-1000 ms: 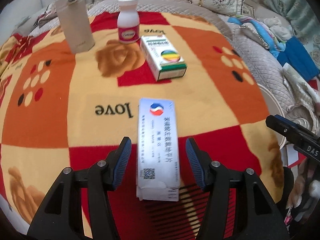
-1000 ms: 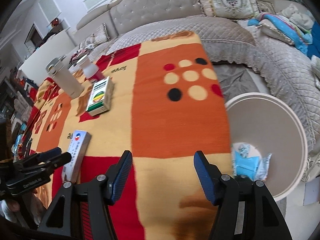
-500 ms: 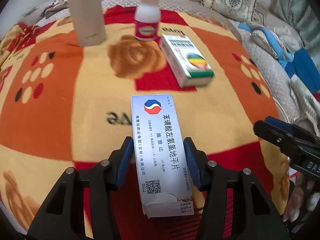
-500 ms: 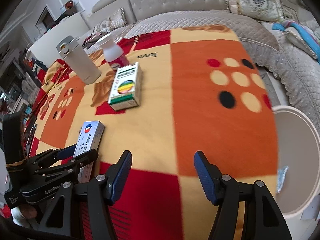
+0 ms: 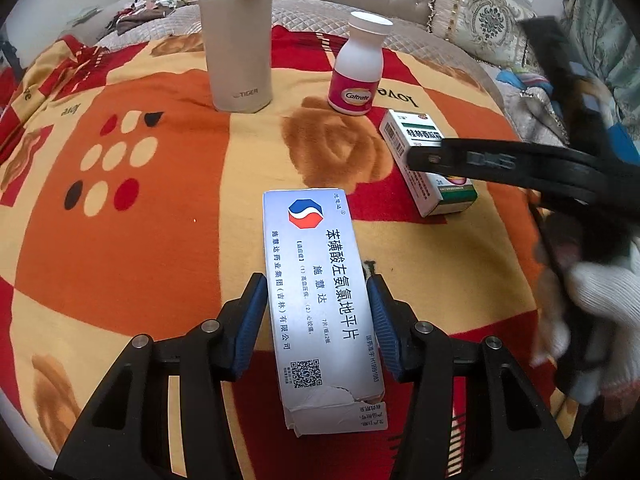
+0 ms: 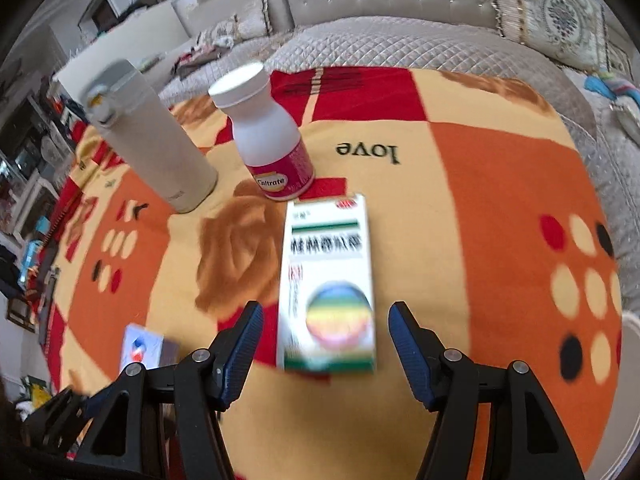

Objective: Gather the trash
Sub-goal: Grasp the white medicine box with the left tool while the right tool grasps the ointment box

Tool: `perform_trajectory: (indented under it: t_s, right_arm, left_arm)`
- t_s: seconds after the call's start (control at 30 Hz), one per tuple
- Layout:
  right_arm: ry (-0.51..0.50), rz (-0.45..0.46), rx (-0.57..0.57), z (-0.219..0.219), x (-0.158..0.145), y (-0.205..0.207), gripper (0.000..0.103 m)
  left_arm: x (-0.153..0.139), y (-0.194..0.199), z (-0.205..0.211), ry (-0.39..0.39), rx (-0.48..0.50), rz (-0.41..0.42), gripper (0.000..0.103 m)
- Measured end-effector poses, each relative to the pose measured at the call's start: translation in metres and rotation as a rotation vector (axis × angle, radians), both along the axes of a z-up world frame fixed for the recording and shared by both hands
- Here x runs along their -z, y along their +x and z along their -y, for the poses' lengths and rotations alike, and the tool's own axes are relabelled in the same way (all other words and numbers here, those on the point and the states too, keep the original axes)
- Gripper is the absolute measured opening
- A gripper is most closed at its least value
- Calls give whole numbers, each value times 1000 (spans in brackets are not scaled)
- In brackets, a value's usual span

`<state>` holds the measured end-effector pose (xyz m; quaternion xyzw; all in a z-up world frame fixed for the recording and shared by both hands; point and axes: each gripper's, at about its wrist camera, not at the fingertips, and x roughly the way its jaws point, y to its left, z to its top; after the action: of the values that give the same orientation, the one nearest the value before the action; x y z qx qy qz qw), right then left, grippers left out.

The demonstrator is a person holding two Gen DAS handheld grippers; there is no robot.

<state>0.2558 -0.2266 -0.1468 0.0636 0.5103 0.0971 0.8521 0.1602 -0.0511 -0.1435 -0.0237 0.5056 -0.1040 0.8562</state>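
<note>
The left claw [image 5: 317,322] is pinching the silver medicine box [image 5: 320,300] (torn at its near flap) above the blanket [image 5: 120,240]. The right claw [image 6: 325,344] is gaping wide around the green-striped box [image 6: 326,280], gripping nothing. The carton's slick sides could be slipping out, or crushing, under uneven squeeze.

our left gripper [image 5: 318,320] has clamped the silver box [image 5: 320,300]; our right gripper [image 6: 326,344] swung from the bin at three o'clock to straddle the green-striped box [image 6: 328,280].

Black-framed claws [image 5: 318,320] with blue ribbed pads — silver screws, white knit glove [image 5: 600,308].
</note>
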Motion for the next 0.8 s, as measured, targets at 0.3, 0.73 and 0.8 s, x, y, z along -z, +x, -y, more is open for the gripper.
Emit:
perform_trajectory:
  t_s: [0.3, 0.73, 0.8]
  right_arm:
    - [-27, -8, -21, -2, 12, 6, 50]
    - [33, 44, 18, 58, -7, -107, 50]
    - [28, 56, 36, 65, -8, -123, 50]
  left_arm:
    - [3, -1, 4, 9, 0, 3, 49]
    - [-4, -22, 42, 24, 59, 38, 49]
    - [-6, -27, 50, 28, 74, 48, 49]
